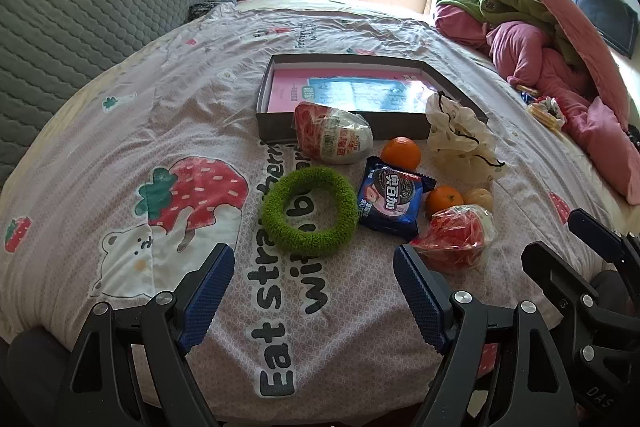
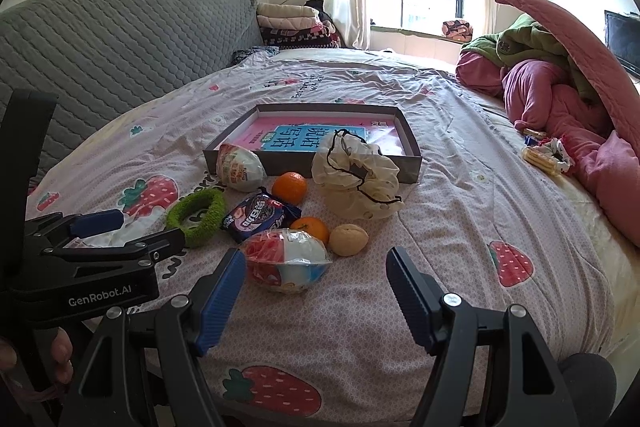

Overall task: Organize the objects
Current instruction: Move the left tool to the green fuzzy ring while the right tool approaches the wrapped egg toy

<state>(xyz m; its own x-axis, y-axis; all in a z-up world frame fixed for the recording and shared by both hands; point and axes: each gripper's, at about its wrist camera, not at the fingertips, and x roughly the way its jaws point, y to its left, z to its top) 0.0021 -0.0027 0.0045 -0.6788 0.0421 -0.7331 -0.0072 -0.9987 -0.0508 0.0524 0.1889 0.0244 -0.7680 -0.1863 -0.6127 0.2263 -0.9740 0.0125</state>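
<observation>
Both grippers are held wide apart and empty above the strawberry-print bedsheet [image 1: 120, 99]: left gripper [image 1: 314, 291], right gripper [image 2: 316, 291]. A fuzzy green ring [image 1: 310, 211], blue biscuit packet [image 1: 394, 201], two oranges [image 1: 401, 152] and wrapped eggs [image 2: 286, 259] are grouped just before the shallow grey cardboard box [image 1: 340, 127].

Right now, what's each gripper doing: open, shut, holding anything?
Left gripper: open, holding nothing, above the bedsheet.
Right gripper: open, holding nothing, near the wrapped egg toy.
</observation>
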